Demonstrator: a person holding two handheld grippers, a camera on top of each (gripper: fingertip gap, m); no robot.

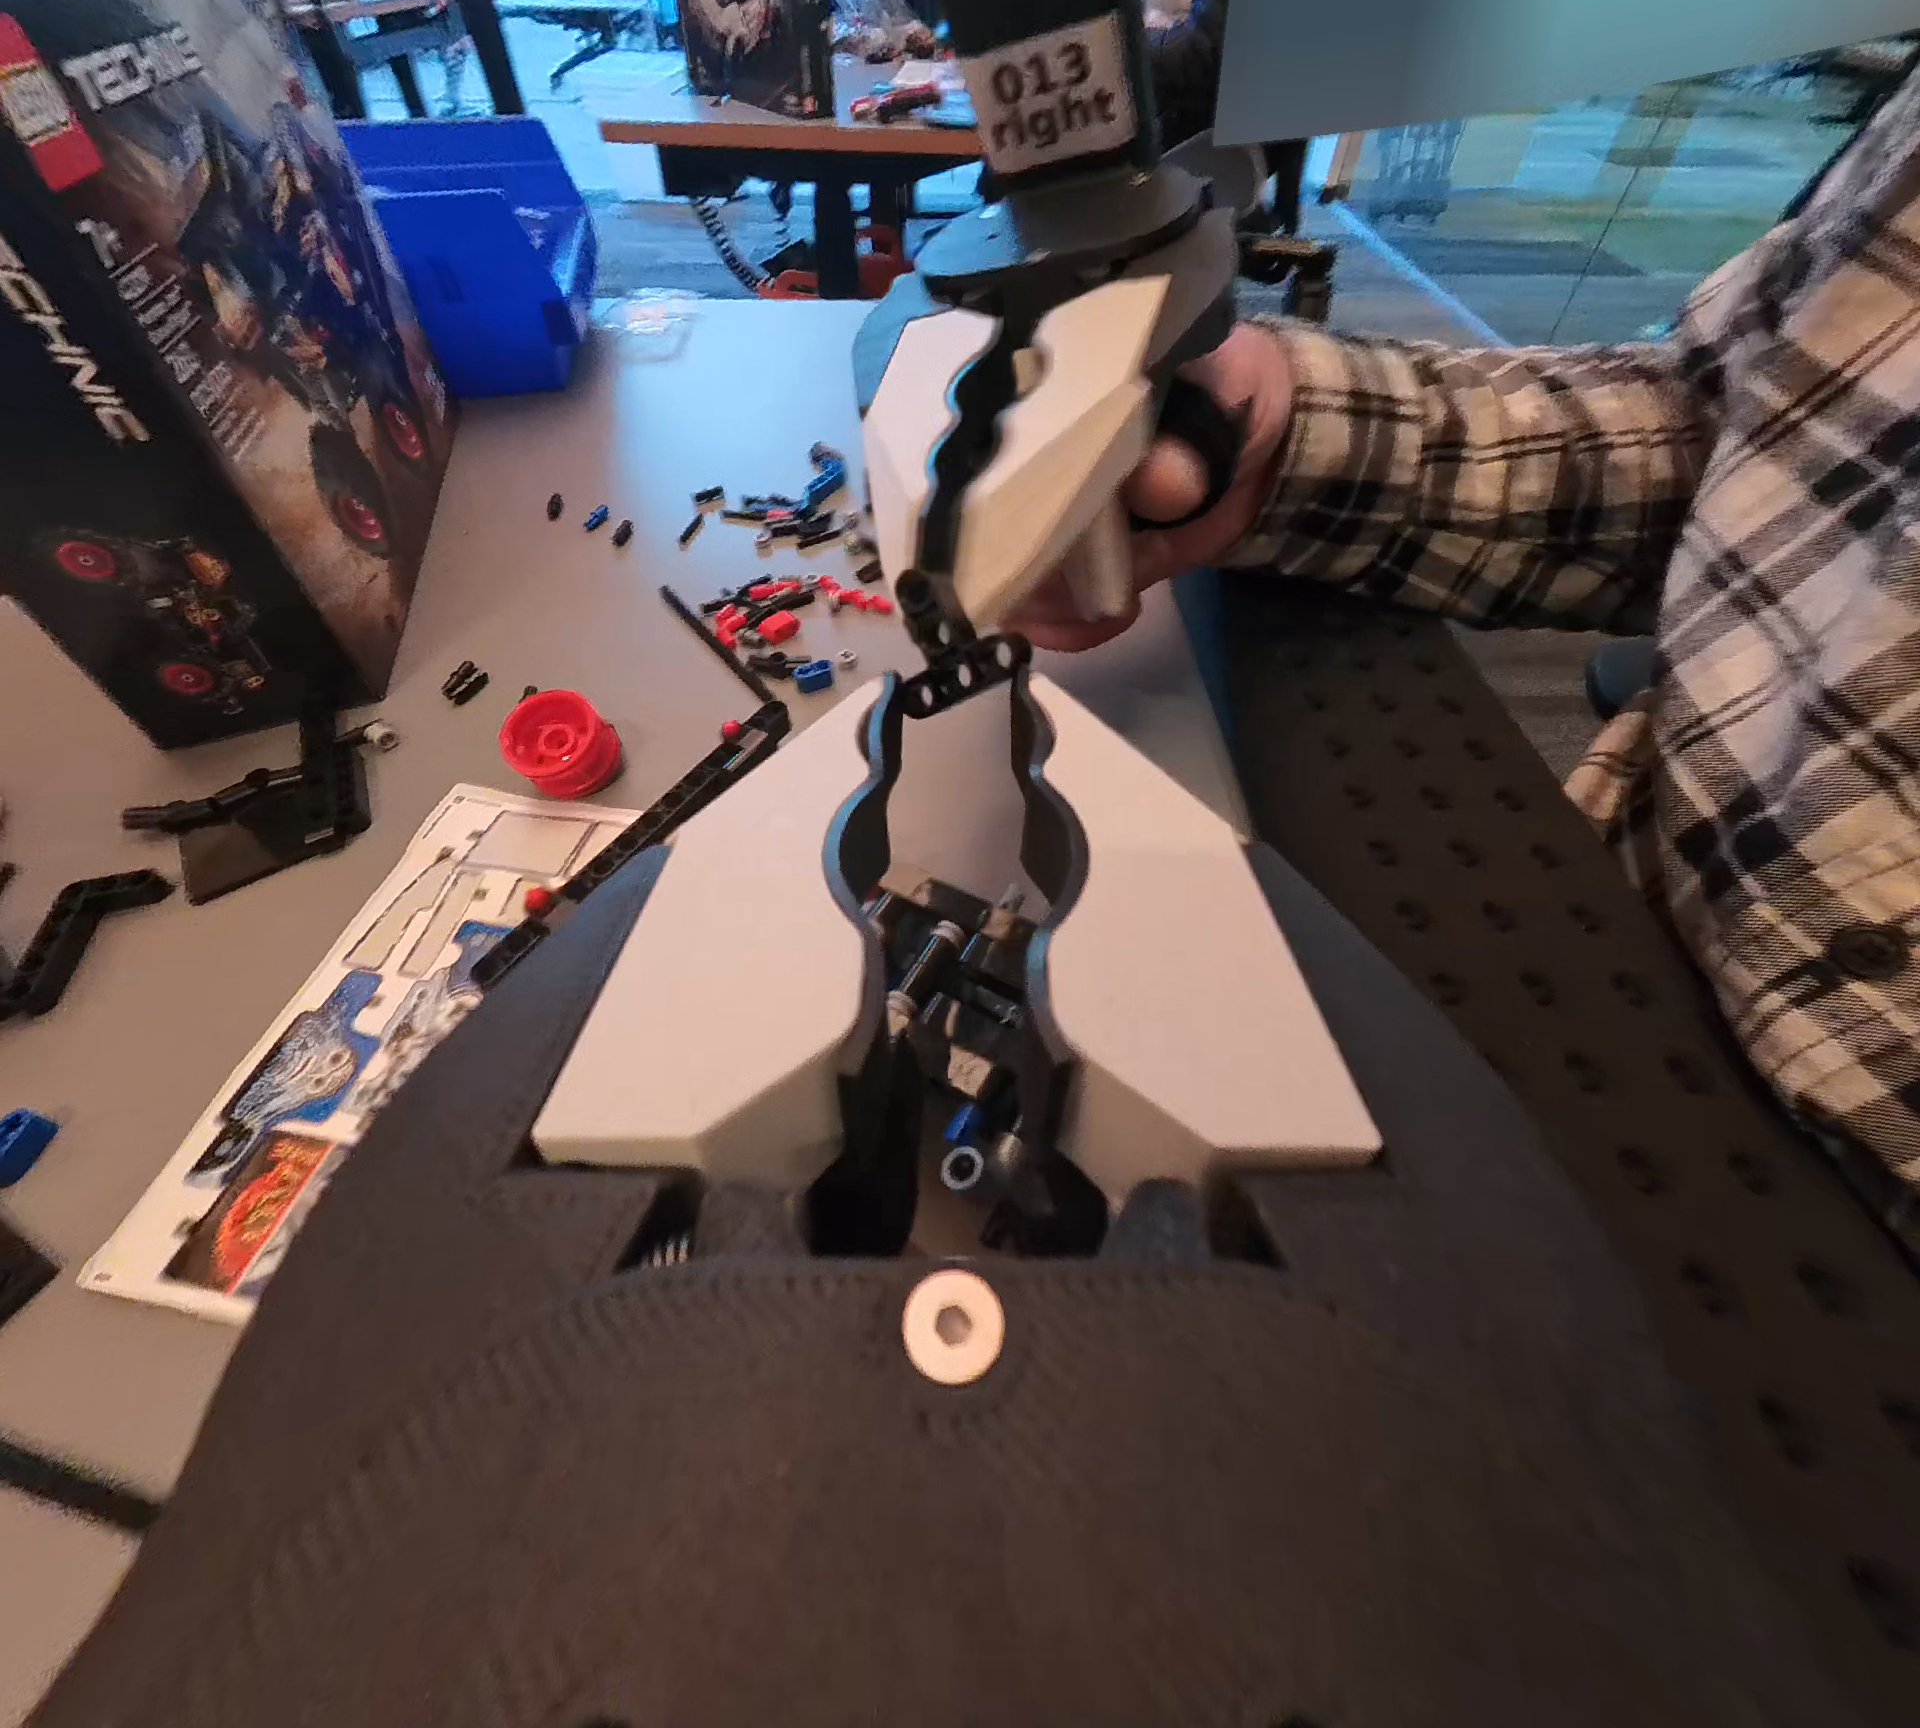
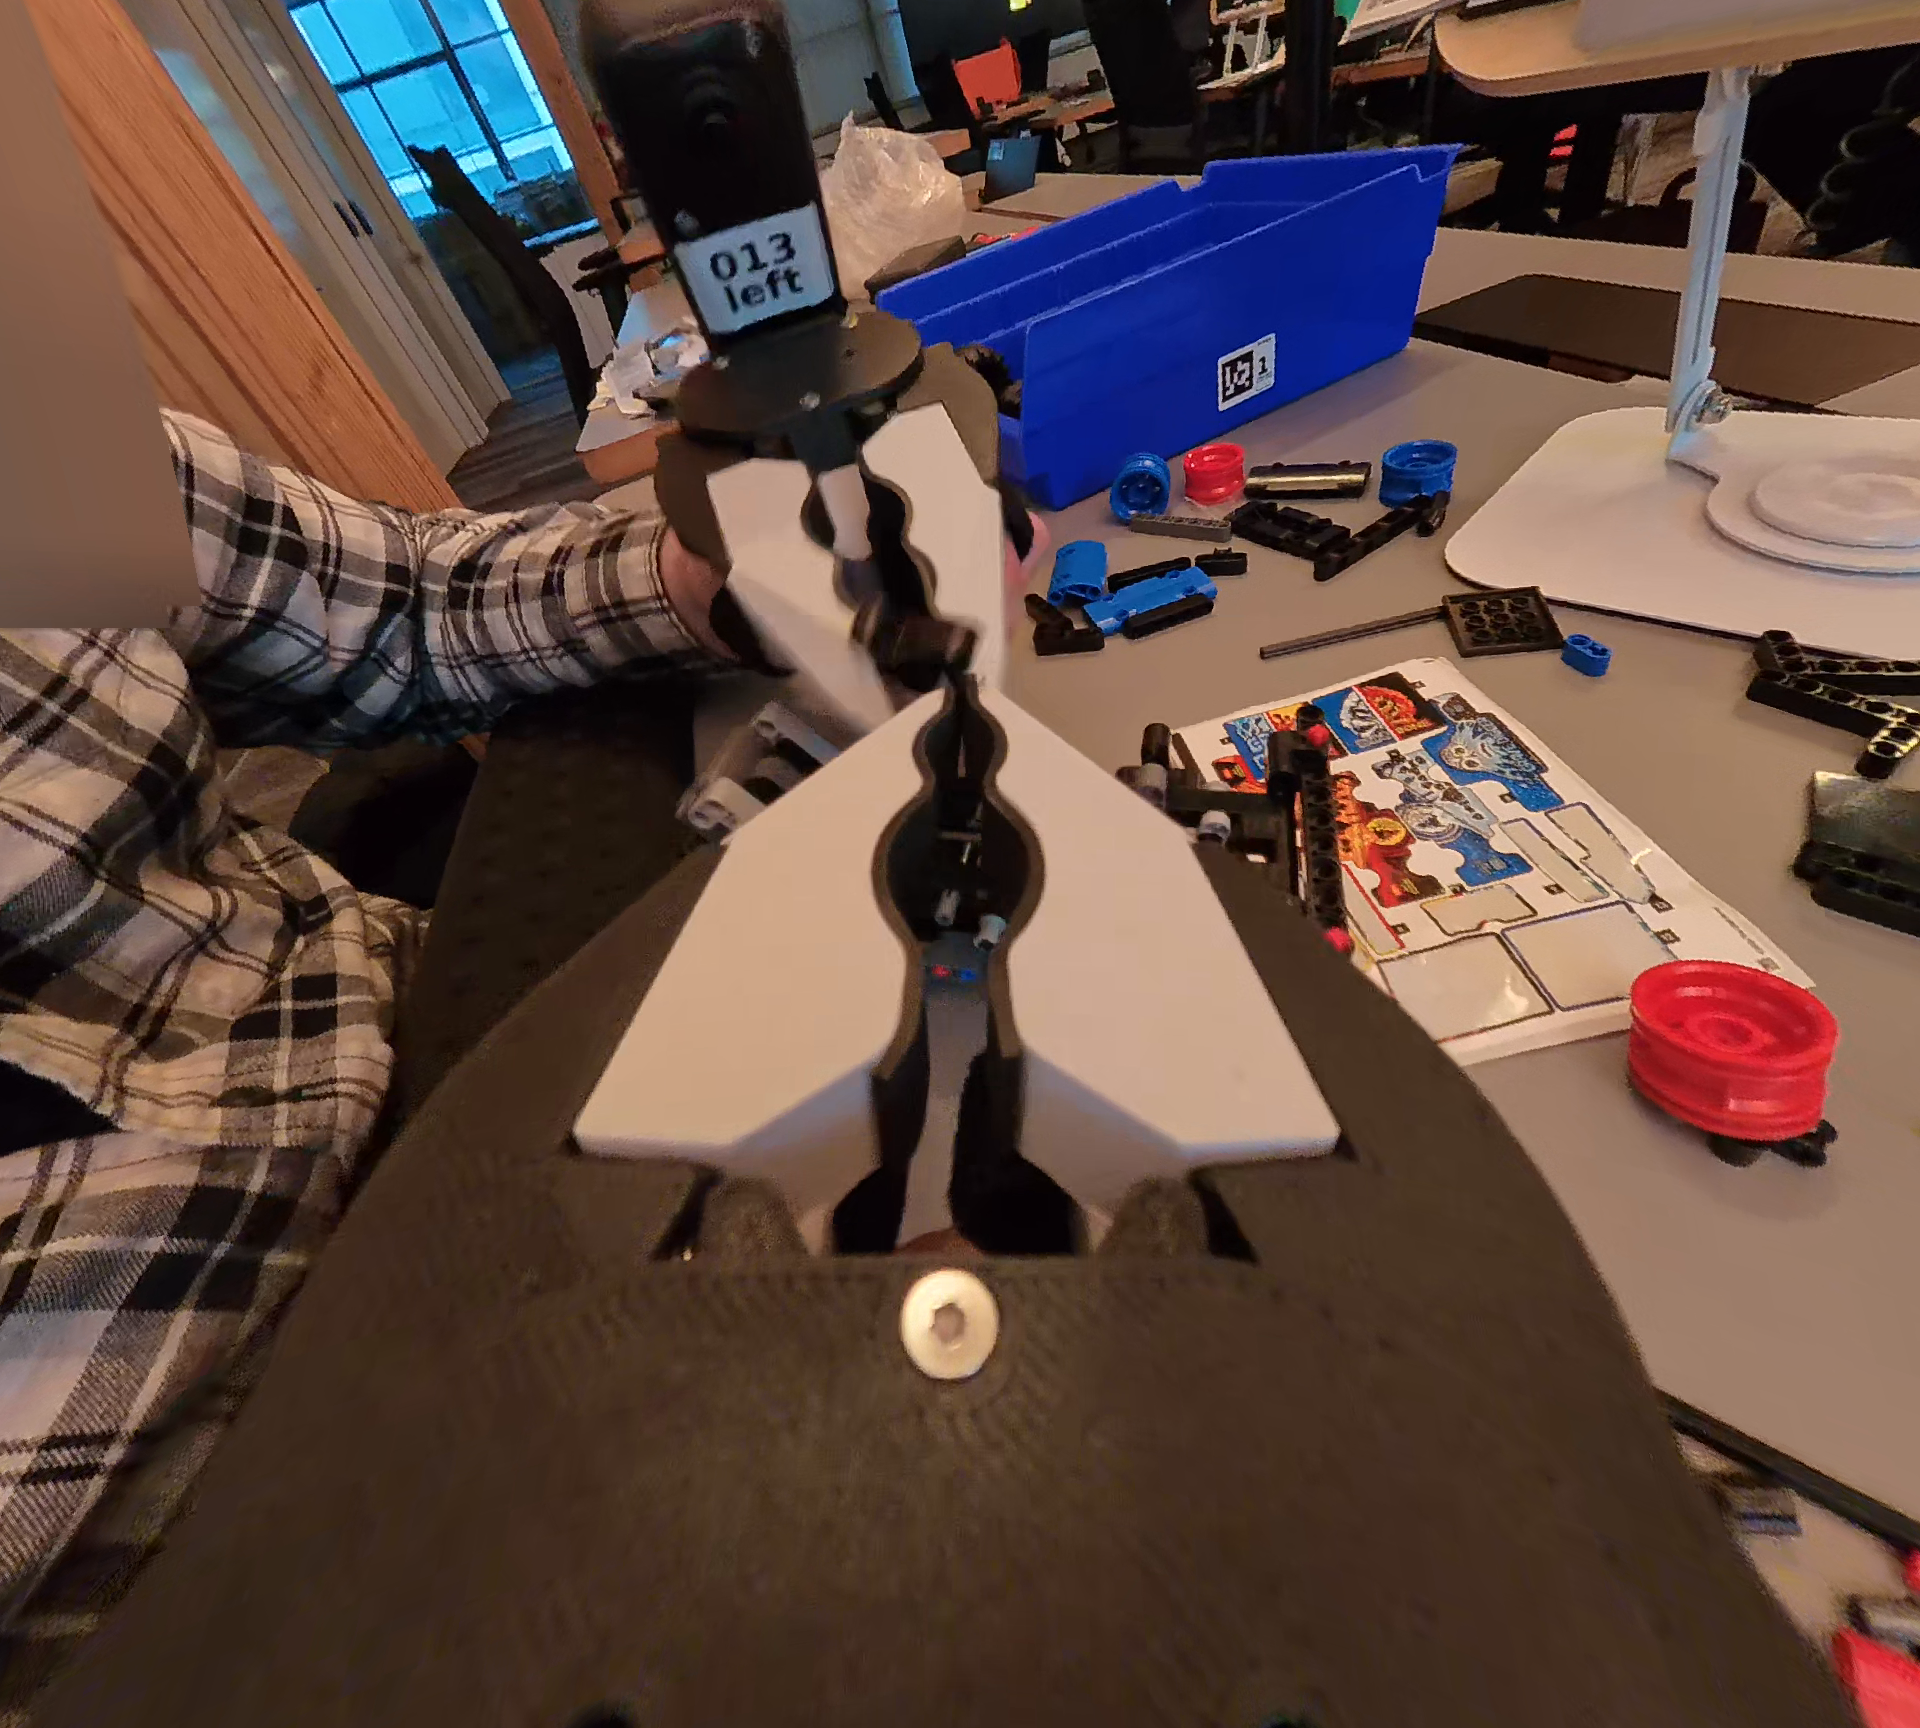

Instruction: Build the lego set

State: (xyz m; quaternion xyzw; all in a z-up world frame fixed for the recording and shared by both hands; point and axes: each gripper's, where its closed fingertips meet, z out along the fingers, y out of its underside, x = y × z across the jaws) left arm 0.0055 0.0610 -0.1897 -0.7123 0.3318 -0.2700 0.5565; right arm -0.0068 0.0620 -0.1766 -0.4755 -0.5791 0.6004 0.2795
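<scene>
A black angled beam (image 1: 961, 670) hangs in the air between both grippers, above the grey table's near edge. My left gripper (image 1: 961, 676) is shut on its lower arm, which spans the gap between the fingertips. My right gripper (image 1: 920, 603) comes down from above and is shut on its upper arm. In the right wrist view my right gripper (image 2: 961, 691) is nearly closed on the thin black beam (image 2: 961, 733), tip to tip with the left gripper (image 2: 925, 639). A black partly built assembly (image 1: 956, 982) shows through the left fingers' gap, below.
A red wheel hub (image 1: 561, 743) (image 2: 1730, 1050), a sticker sheet (image 1: 343, 1003) (image 2: 1475, 847), the set box (image 1: 187, 390), blue bins (image 2: 1195, 317) and several loose parts (image 1: 790, 608) lie on the table. A white booklet stand (image 2: 1704, 224) is at the right. A plaid sleeve (image 1: 1558, 473) is close. The tips of both grippers are at nearly the same place. Left tips and right tips are each some 15 cm from the red wheel hub (image 1: 561, 743). It is also in sight in the right wrist view (image 2: 1684, 1011).
</scene>
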